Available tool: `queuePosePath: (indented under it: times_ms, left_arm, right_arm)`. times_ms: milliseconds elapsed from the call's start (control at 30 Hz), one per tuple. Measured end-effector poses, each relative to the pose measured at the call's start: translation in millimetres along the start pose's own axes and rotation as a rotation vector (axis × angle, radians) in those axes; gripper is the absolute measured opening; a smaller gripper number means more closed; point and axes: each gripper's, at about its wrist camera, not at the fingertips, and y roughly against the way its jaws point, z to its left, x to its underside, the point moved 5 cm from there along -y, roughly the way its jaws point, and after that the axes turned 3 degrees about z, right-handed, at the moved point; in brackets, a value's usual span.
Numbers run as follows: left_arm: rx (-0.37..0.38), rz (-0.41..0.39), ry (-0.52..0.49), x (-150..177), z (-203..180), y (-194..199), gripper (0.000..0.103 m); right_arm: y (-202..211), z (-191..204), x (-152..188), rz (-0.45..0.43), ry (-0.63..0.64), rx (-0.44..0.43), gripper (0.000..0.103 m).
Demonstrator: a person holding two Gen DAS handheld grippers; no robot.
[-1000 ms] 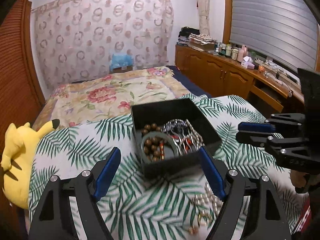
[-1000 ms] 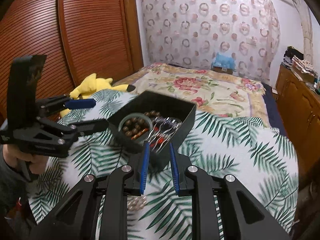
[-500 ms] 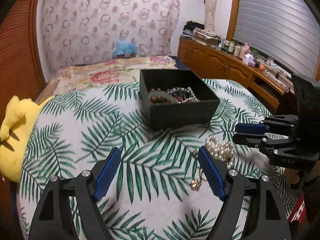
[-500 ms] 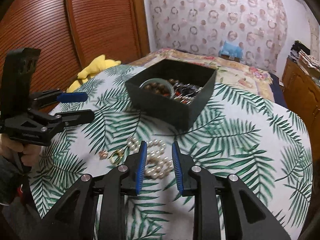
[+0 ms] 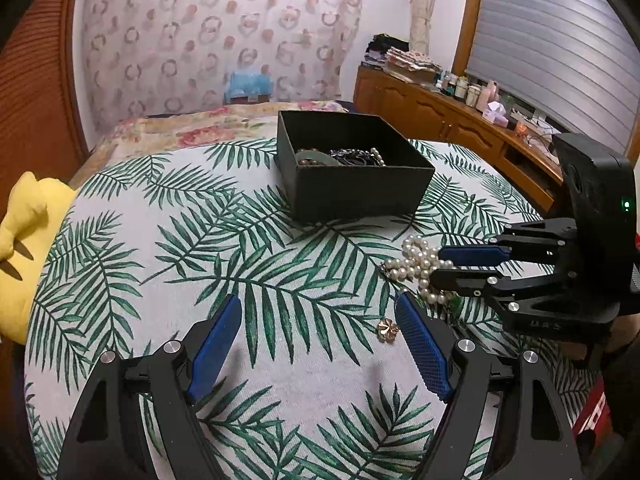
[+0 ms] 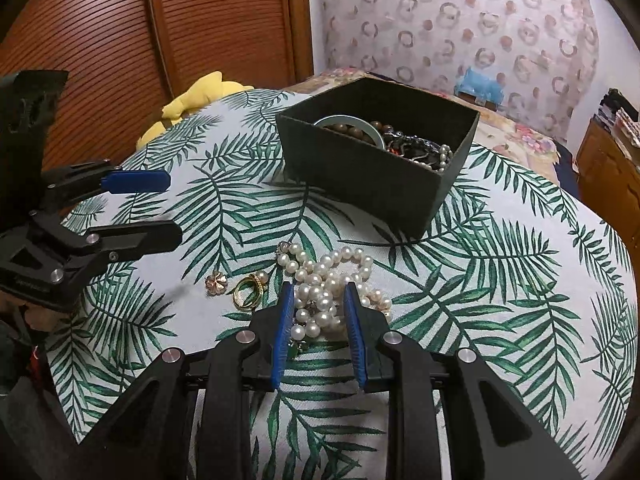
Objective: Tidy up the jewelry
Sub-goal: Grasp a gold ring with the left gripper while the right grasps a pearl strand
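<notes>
Round table under a white cloth printed with green palm fronds [image 6: 500, 280], set beside a bed with a floral cover. Black open-topped box [image 6: 372, 176] stood toward the far side of the cloth; it held a pale green bangle [image 6: 352, 124], a string of brown wooden beads, dark metal pieces and a short run of pearls against its right wall. Loose pearl necklace [image 6: 332, 280] lay heaped on the cloth in front of the box, well apart from it. Gold ring bearing a pearl [image 6: 249, 290] lay just to the left of the heap, and a small rose-gold flower-shaped piece [image 6: 216, 281] just left of the ring, the two close but apart. Right gripper [image 6: 318, 312] pointed down over the near part of the pearl heap, its blue pads part-way apart with pearls lying between them; the pads did not appear to press on the strand. Left gripper [image 5: 320, 344] hung above bare cloth, jaws spread wide and holding nothing, with the flower-shaped piece [image 5: 387, 330] just inside its right finger. A small green item showed under the pearls near the right gripper's left pad; too hidden to identify. Yellow plush toy [image 5: 24, 232] lay off the table's left edge. Wooden sideboard with bottles ran along the right wall.
</notes>
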Motion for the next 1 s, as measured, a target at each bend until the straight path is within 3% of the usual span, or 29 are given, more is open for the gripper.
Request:
queuePosePath:
  times_ms: [100, 300, 700, 1000]
  left_arm:
    - [0.003, 0.006, -0.004, 2, -1, -2, 0.076]
    - [0.013, 0.015, -0.008, 3, -5, -5, 0.076]
    - [0.036, 0.023, -0.062, 6, -28, -10, 0.076]
    - [0.063, 0.047, -0.123, 2, -48, -22, 0.053]
  right_arm:
    - [-1, 1, 0, 0.004, 0.009, 0.005, 0.028]
    - [6, 1, 1, -0.021, 0.015, 0.013, 0.009]
    - [61, -26, -7, -0.157, -0.041, 0.072, 0.009]
    - [75, -48, -4, -0.185, -0.092, 0.11, 0.009]
